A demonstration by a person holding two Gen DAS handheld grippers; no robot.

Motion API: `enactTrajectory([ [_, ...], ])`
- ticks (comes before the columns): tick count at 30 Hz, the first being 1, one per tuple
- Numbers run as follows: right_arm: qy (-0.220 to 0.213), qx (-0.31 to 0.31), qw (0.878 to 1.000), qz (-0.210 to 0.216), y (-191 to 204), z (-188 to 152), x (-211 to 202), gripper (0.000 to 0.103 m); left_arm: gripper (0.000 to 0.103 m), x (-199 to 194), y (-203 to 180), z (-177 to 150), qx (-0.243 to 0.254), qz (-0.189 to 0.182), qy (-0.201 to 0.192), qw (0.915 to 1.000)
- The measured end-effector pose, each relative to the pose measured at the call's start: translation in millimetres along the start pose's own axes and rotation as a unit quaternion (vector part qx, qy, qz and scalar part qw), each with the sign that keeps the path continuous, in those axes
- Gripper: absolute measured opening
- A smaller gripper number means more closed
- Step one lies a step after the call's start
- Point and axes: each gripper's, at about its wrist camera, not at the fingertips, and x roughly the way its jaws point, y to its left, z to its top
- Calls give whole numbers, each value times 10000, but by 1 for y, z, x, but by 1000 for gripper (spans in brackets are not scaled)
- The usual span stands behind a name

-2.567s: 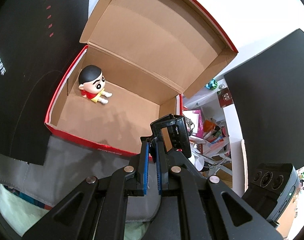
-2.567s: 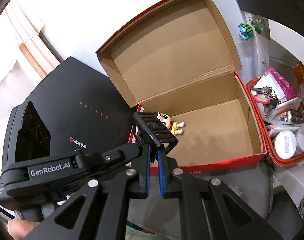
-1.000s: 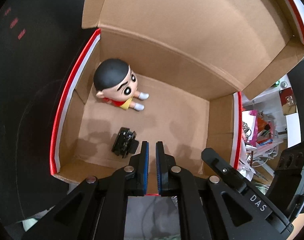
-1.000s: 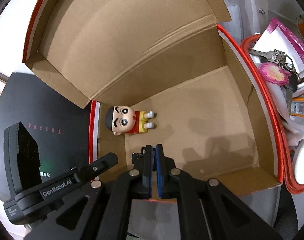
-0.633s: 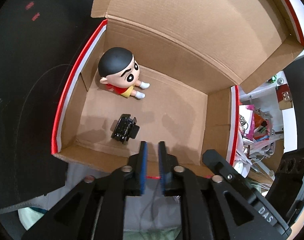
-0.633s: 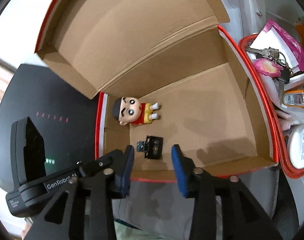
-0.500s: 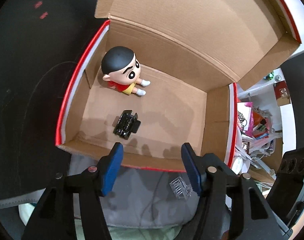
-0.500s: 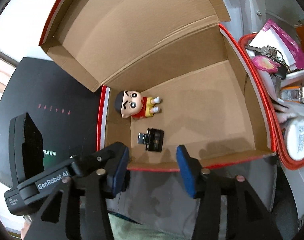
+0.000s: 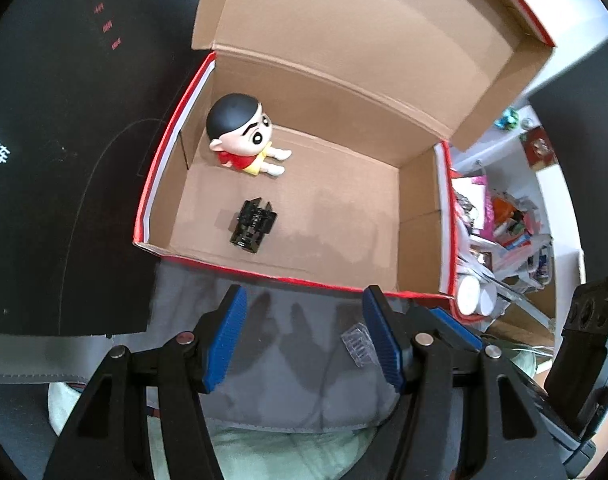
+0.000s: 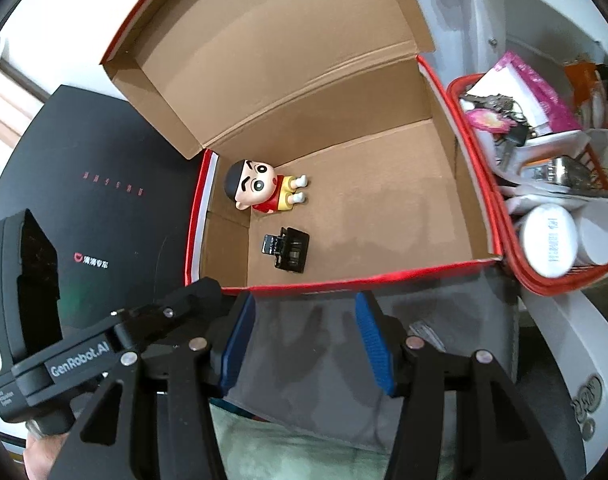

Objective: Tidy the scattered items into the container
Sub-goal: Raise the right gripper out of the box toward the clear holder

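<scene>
An open cardboard box (image 9: 418,216) with red rims holds a cartoon boy figurine (image 9: 242,138) at its back left and a black clip-like part (image 9: 254,226) near its front left. Both also show in the right wrist view: the box (image 10: 470,188), the figurine (image 10: 260,190), the black part (image 10: 288,250). My left gripper (image 9: 304,338) is open and empty, just in front of the box over grey cloth. My right gripper (image 10: 304,340) is open and empty beside it. A small clear plastic clip (image 9: 358,344) lies on the cloth by the left gripper's right finger.
A black panel with red marks (image 9: 64,140) lies left of the box. A red basket (image 10: 544,184) of keys, jars and packets stands right of it. The grey cloth (image 10: 324,384) covers the near surface, and the box lid (image 9: 364,40) stands open behind.
Both grippers held black parts over the box, then opened. One black part now lies in the box. Both grippers have pulled back to the front of the box and opened wide.
</scene>
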Motion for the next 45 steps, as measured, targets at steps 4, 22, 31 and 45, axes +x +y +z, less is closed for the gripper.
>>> enactTrajectory([
  [4,-125,-80,9999,-5,-1,-7,-12,50,60,-14,-11,-10,210,-22,-162,9996],
  [22,-657,-93,9978,22,-2,-48,-70,50,60,-58,-29,-60,488,-375,-709,9956],
  [31,-1089,-43,9940,-1,-12,-74,-85,50,60,-50,-23,-83,409,-730,-769,9935],
  [45,-890,-137,9952,-372,-14,-112,-72,50,60,-30,-20,-119,752,-601,-552,9938],
])
